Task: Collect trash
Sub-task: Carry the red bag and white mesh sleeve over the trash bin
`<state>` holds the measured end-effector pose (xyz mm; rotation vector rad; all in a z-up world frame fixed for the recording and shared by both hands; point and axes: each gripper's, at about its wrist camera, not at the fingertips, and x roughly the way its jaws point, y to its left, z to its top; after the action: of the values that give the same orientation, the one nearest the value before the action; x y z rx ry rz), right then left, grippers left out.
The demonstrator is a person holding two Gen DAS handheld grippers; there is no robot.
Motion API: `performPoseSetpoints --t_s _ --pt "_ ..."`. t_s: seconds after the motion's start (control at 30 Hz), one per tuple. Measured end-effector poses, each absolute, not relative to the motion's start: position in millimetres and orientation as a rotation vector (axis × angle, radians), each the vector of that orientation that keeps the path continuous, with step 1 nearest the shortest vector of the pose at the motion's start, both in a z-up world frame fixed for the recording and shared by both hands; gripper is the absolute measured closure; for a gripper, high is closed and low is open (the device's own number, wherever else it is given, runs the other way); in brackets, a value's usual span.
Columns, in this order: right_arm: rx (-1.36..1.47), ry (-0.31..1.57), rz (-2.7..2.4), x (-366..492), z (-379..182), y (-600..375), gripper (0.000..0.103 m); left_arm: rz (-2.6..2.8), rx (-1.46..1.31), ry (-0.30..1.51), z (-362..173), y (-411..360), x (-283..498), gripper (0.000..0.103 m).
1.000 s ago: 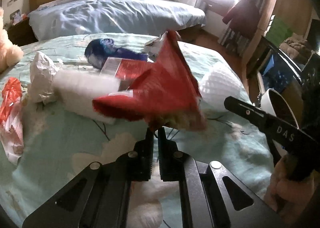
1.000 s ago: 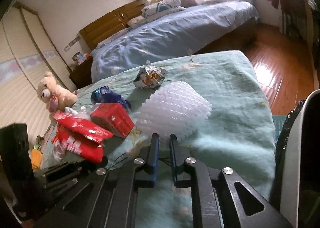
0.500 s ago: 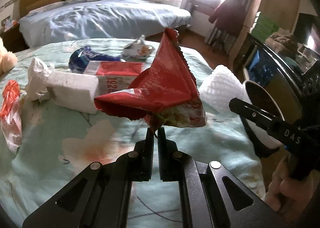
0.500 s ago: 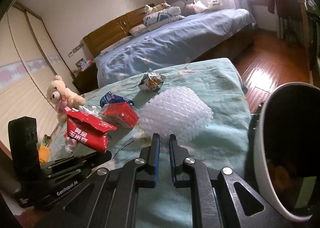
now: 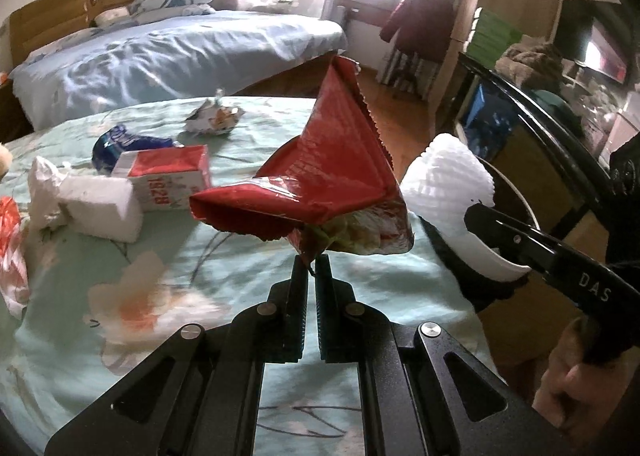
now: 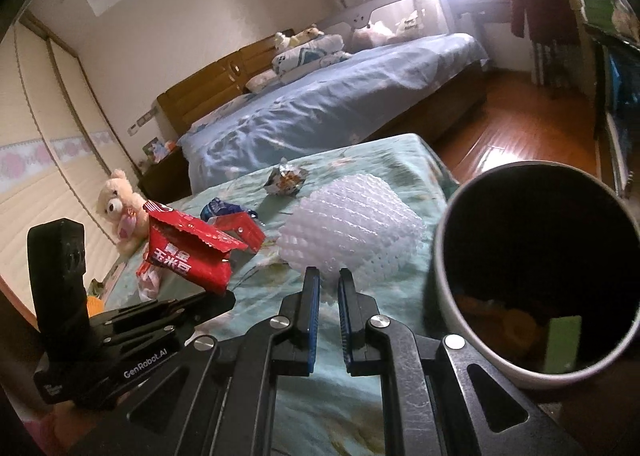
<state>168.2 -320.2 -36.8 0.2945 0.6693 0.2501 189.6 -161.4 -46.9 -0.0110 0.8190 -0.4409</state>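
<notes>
Above the near part of the green bedspread [image 5: 80, 336], a red snack bag [image 5: 320, 184] is pinched by the left gripper [image 5: 311, 270], and white foam netting [image 6: 352, 224] by the right gripper [image 6: 329, 276], beside the bin [image 6: 440, 276] at right.

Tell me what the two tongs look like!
Both tongs are black metal with silver bolts and triangle holes. The left tongs have black ridged pads and white "GenRobot.AI" lettering. The right tongs have blue pads and "DAS" on the side.
</notes>
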Motion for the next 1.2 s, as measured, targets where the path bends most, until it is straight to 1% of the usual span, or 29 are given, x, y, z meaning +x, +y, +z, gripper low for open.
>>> performPoseSetpoints --t_s 0.63,1.2 --pt "0.333 0.623 0.096 133 -32 -382 0.094 -0.563 0.092 0.805 -37 -234 183 0.1" --pt "0.34 0.625 0.007 117 -39 -420 0.094 -0.617 0.164 0.803 -37 -288 185 0.1"
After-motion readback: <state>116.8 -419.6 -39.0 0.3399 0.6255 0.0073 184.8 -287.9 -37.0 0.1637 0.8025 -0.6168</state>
